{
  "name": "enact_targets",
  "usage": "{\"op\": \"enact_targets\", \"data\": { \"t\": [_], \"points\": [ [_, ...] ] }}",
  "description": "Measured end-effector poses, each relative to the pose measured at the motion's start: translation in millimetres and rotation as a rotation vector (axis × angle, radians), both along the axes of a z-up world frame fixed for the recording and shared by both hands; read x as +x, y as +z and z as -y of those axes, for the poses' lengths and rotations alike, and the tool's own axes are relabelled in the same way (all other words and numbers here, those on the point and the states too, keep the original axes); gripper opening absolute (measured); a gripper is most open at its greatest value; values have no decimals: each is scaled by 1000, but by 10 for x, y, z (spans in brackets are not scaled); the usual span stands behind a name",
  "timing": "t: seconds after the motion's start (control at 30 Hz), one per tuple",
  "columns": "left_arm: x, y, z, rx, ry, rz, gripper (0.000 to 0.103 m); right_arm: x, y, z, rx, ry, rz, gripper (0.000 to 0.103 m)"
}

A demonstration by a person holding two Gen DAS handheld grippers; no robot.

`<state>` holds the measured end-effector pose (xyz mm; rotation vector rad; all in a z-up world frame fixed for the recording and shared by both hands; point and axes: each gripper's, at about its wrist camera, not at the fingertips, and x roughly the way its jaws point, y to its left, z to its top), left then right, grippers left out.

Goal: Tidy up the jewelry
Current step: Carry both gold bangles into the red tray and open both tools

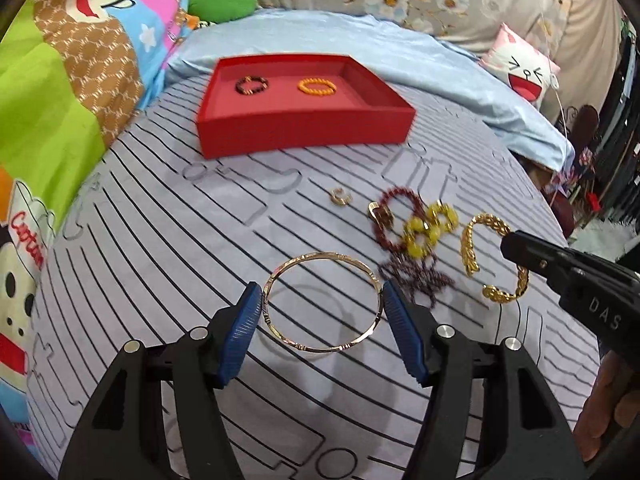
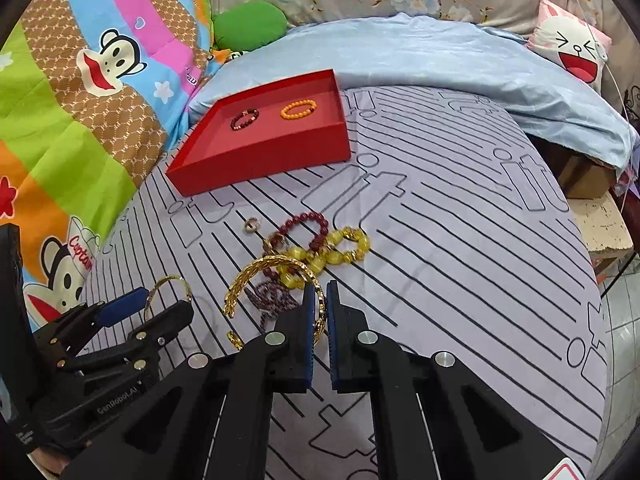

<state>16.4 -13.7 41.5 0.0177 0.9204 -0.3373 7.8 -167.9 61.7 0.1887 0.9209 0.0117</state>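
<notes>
A red tray [image 1: 304, 132] at the back of the striped sheet holds a dark bead bracelet [image 1: 251, 85] and an orange bead bracelet [image 1: 317, 87]. My left gripper [image 1: 322, 304] is shut on a thin gold bangle [image 1: 320, 258], its blue pads touching both sides. My right gripper [image 2: 325, 304] is shut on a wide gold leaf cuff [image 2: 260, 272], also seen in the left wrist view [image 1: 470, 248]. Between them lie a dark red bead bracelet [image 1: 400, 200], a yellow bead bracelet [image 1: 430, 228], a purple bead strand [image 1: 420, 276] and a small gold ring [image 1: 341, 196].
A cartoon monkey quilt [image 1: 60, 100] lies along the left. A pale blue sheet [image 1: 360, 40] and a white cartoon pillow [image 1: 520, 68] are behind the tray. The bed edge drops off at the right [image 2: 600, 240].
</notes>
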Motion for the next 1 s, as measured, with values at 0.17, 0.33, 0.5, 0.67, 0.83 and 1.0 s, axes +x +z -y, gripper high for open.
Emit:
{"op": "enact_targets", "data": {
  "t": [0.17, 0.33, 0.5, 0.67, 0.83, 1.0],
  "points": [
    [202, 176, -72, -10, 24, 32, 59, 189, 114, -63, 9, 23, 27, 6],
    [510, 372, -82, -14, 39, 73, 59, 499, 251, -141, 3, 59, 64, 6],
    [916, 566, -41, -13, 44, 126, 59, 938, 376, -149, 1, 76, 96, 6],
    [1412, 682, 33, -1, 49, 170, 59, 1536, 440, -144, -17, 84, 122, 6],
    [1897, 594, 98, -5, 54, 152, 59, 2095, 304, -115, -13, 78, 98, 6],
    [2287, 384, 174, 8, 63, 120, 59, 2451, 88, -131, -25, 75, 60, 6]
  ]
}}
